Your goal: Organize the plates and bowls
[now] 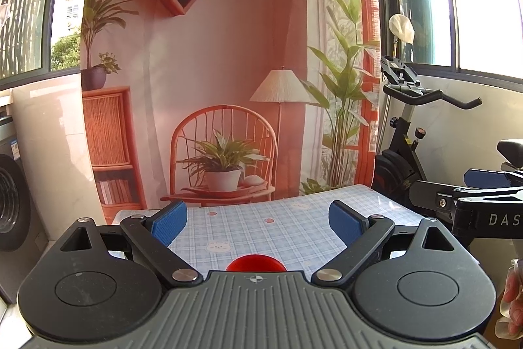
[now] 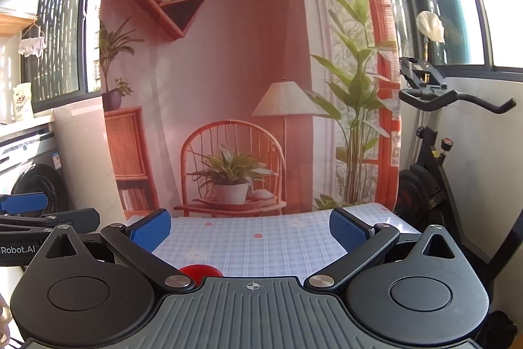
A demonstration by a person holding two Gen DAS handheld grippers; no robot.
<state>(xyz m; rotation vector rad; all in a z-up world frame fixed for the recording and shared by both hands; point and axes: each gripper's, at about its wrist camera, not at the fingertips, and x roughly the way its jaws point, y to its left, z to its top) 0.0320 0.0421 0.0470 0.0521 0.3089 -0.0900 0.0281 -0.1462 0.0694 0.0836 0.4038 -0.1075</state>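
Observation:
A red bowl or plate [image 1: 256,263] sits on the table with the blue checked cloth [image 1: 261,228], mostly hidden behind my left gripper's body; only its far rim shows. My left gripper [image 1: 258,218] is open and empty, held above the table's near side. In the right wrist view the same red dish [image 2: 199,271] shows low and left of centre, partly hidden. My right gripper [image 2: 250,226] is open and empty above the cloth [image 2: 261,244]. Each gripper shows at the edge of the other's view: the right one [image 1: 483,185], the left one [image 2: 26,205].
A printed backdrop [image 1: 228,71] of a room hangs just behind the table's far edge. An exercise bike [image 1: 412,133] stands to the right of the table. A washing machine [image 1: 9,201] stands to the left. Windows run along both sides.

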